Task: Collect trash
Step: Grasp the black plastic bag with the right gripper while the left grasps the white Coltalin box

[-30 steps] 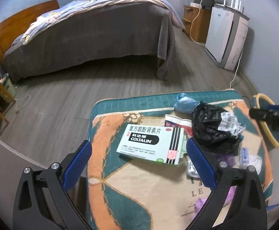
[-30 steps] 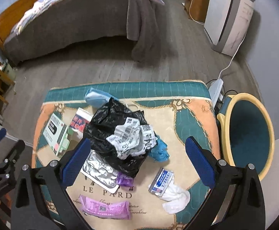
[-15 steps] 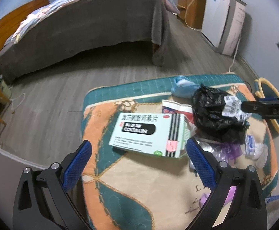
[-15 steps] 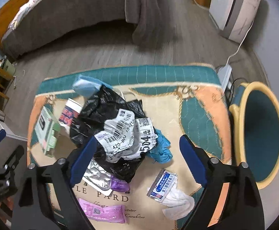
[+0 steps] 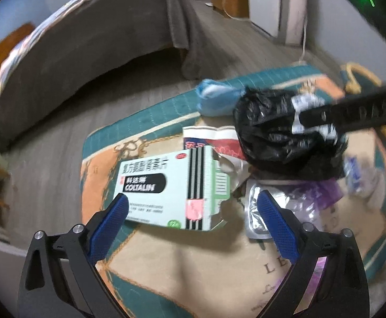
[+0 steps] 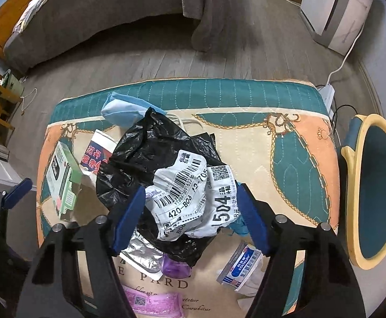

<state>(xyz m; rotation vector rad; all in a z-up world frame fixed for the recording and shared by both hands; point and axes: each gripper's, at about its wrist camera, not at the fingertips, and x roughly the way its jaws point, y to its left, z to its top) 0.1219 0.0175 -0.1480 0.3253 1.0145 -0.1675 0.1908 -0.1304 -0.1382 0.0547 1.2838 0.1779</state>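
Trash lies on a quilted teal, orange and cream cover [image 6: 285, 143]. My right gripper [image 6: 191, 193] points down over a black plastic bag [image 6: 140, 159] topped by a crumpled white shipping label [image 6: 193, 198]. Its jaws are closing with the label wad between the blue pads, which flank it without a clear squeeze. My left gripper [image 5: 193, 202] is open, its fingertips on either side of the near end of a green medicine box [image 5: 164, 185]. The right gripper's finger [image 5: 351, 111] shows as a dark bar above the bag [image 5: 280, 137].
Around the bag lie a blue mask [image 6: 121, 108], a red-and-white packet [image 6: 97, 151], a foil blister pack [image 6: 142, 257], a pink wrapper [image 6: 150, 302] and a blue-white sachet [image 6: 240, 265]. A yellow-rimmed teal stool [image 6: 362, 212] stands right. Bed [image 6: 100, 8] beyond.
Both grippers have sunk closer to the cover. The right jaws have narrowed around the label wad. The left gripper has come down over the green box and rolled somewhat.
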